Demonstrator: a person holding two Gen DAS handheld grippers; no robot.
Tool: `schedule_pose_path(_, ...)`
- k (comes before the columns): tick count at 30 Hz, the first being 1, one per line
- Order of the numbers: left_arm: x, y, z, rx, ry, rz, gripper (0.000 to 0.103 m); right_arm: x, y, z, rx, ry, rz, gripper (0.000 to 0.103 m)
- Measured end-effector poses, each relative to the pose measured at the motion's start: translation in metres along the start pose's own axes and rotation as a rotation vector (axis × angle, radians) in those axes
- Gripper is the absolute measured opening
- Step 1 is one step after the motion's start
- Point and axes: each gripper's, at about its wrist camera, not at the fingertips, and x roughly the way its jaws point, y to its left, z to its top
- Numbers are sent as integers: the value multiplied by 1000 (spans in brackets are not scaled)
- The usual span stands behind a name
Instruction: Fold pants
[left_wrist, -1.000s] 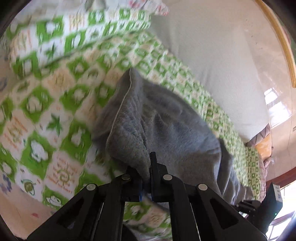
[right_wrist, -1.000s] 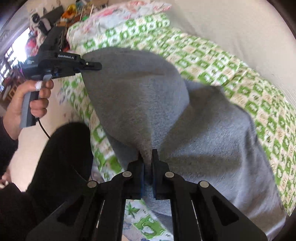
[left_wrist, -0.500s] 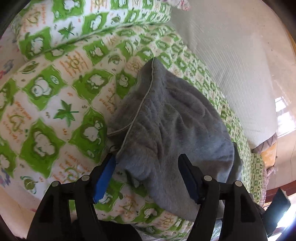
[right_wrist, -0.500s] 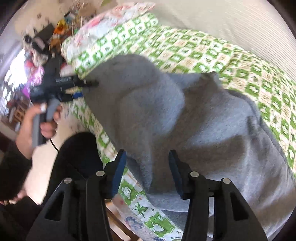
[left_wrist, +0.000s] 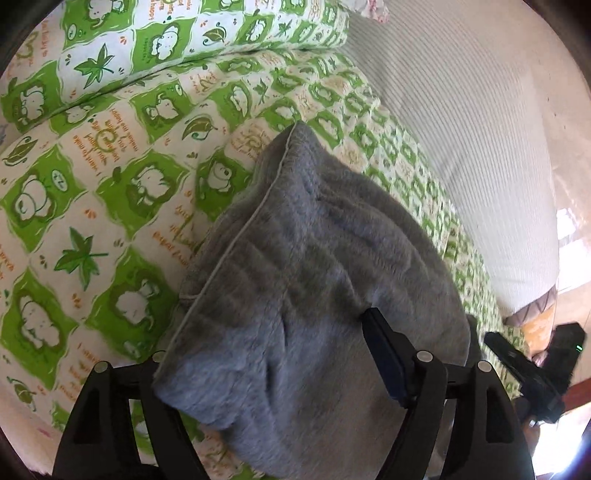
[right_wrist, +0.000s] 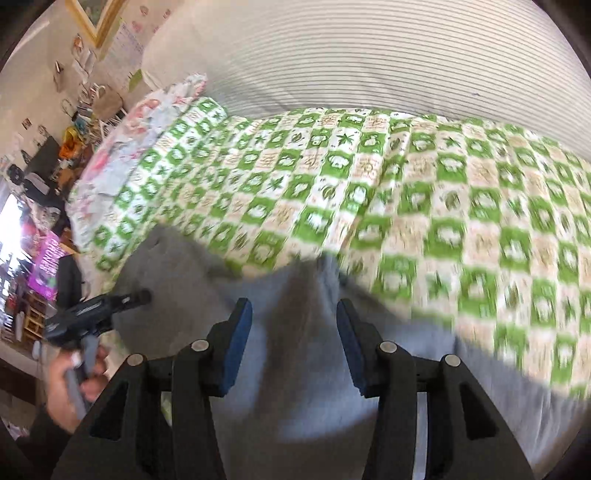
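The grey fleece pants (left_wrist: 295, 258) lie folded in a thick pile on the green-and-white quilt (left_wrist: 110, 184). My left gripper (left_wrist: 266, 339) hangs just over their near edge with its jaws opening wide. Cloth drapes over its left finger, and its right finger (left_wrist: 380, 350) rests on the fabric without pinching it. In the right wrist view my right gripper (right_wrist: 293, 306) stands open above the pants (right_wrist: 295, 387), gripping nothing. The left gripper (right_wrist: 99, 314) shows there at the left, held by a hand (right_wrist: 70, 380). The right gripper (left_wrist: 535, 369) appears at the lower right of the left wrist view.
A matching quilted pillow (left_wrist: 166, 33) lies at the bed's head, with a floral pillow (right_wrist: 147, 129) beside it. A white ribbed cushion (right_wrist: 369, 48) runs along the far side of the quilt (right_wrist: 406, 184). Cluttered furniture (right_wrist: 44, 236) stands beyond the bed's left end.
Both grippers were shut on the lifted pants and have opened and let go. The pants now lie on the quilt. My right gripper has swung sideways and rolled.
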Motion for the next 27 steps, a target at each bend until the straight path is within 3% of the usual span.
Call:
schedule_pose_path(2, 0, 1, 1, -16, -27, -12, 77, 22, -6, 9, 8, 32, -25, 49)
schedule_pose_path(3, 0, 2, 1, -19, -40, -15, 71, 34, -10, 11, 23, 53, -24, 49)
schedule_pose_path(4, 1, 1, 1, -13, -46, -16, 47, 44, -15, 12, 39, 78, -19, 45)
schedule_pose_path(5, 1, 1, 2, 1, -45, -34, 33, 53, -17, 11, 52, 99, -18, 36)
schedule_pose_path(6, 4, 1, 4, 6, -31, -78, 14, 60, -18, 10, 53, 112, -20, 12)
schedule_pose_path(11, -16, -1, 5, 37, -109, -95, 13, 51, -5, 16, 31, 32, -11, 10)
schedule_pose_path(13, -35, 4, 11, 22, -160, -119, 13, 47, 4, 28, 10, -2, -22, 10)
schedule_pose_path(17, -74, 22, 24, 35, -254, -95, 13, 52, 16, 57, 5, -39, 18, 10)
schedule_pose_path(20, -75, 43, 29, 60, -227, -44, 14, 67, 34, 72, -11, -37, 38, 10)
schedule_pose_path(23, -57, 65, 25, 57, -138, 0, 18, 110, 39, 67, 17, 69, 9, 12)
schedule_pose_path(25, -57, 73, 19, 62, -125, 18, 26, 125, 32, 57, 45, 106, -4, 18)
schedule_pose_path(27, -66, 75, 17, 53, -140, 40, 38, 118, 24, 51, 97, 80, 35, 22)
